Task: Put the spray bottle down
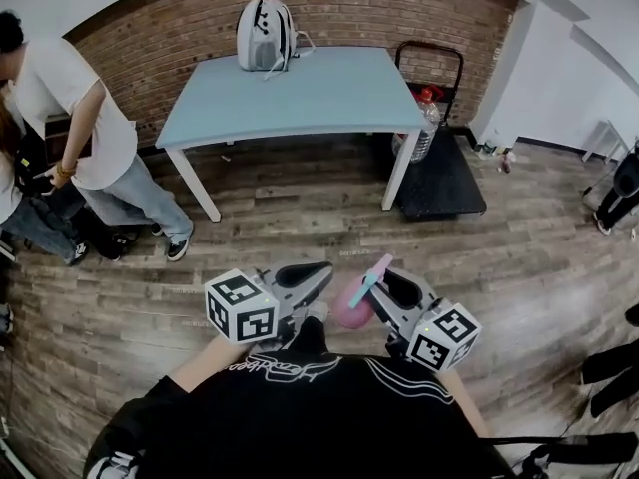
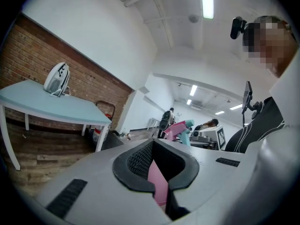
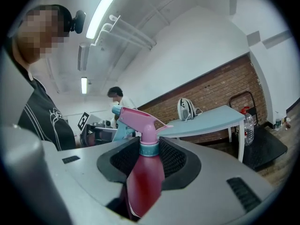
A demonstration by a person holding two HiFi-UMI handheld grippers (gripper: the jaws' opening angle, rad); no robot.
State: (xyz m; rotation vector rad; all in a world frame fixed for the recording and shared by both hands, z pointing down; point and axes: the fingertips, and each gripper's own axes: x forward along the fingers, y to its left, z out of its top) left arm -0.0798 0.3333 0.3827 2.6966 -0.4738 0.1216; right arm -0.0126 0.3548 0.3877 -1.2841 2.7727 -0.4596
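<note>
I see a pink spray bottle (image 1: pixel 351 305) with a teal trigger held close to the person's chest, well above the wooden floor. My right gripper (image 1: pixel 385 279) is shut on it. In the right gripper view (image 3: pixel 150 146) the bottle's dark pink body (image 3: pixel 143 177) sits between the pads and its spray head rises above them. My left gripper (image 1: pixel 325 271) points at the bottle from the left, its tips close beside it. In the left gripper view (image 2: pixel 157 159) the jaws stand a narrow gap apart with pink filling the gap. Whether the pads press on anything does not show. The spray head (image 2: pixel 180 127) shows just beyond.
A light blue table (image 1: pixel 300 93) with a grey backpack (image 1: pixel 265 33) stands ahead against the brick wall. A black hand cart (image 1: pixel 439 178) carrying a large water bottle (image 1: pixel 424 128) is to its right. A person (image 1: pixel 90 138) stands at the left.
</note>
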